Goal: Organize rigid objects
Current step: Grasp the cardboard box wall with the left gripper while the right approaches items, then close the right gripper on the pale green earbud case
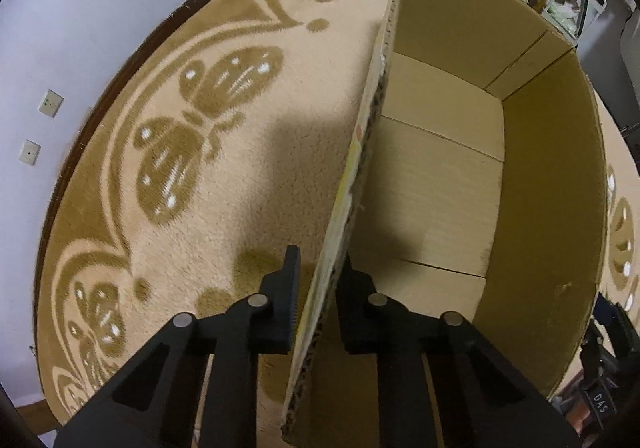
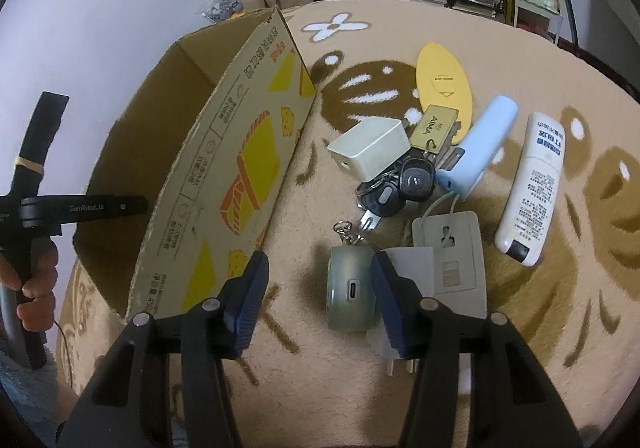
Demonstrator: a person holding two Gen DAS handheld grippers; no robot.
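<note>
While left gripper (image 1: pixel 318 288) pinches cardboard box (image 1: pixel 440 168) wall, right gripper (image 2: pixel 320 288) jaws spread, straddling grey-green fob (image 2: pixel 350 284) on rug (image 2: pixel 560 308). Box at 10 o'clock of fob; keys (image 2: pixel 400 184), remote (image 2: pixel 536 184) at 1 o'clock.

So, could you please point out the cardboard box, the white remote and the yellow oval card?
cardboard box (image 2: pixel 240 152), right wrist view, on its printed outer wall.
white remote (image 2: pixel 532 184), right wrist view, on its labelled back.
yellow oval card (image 2: pixel 442 80), right wrist view, on its flat middle.
</note>
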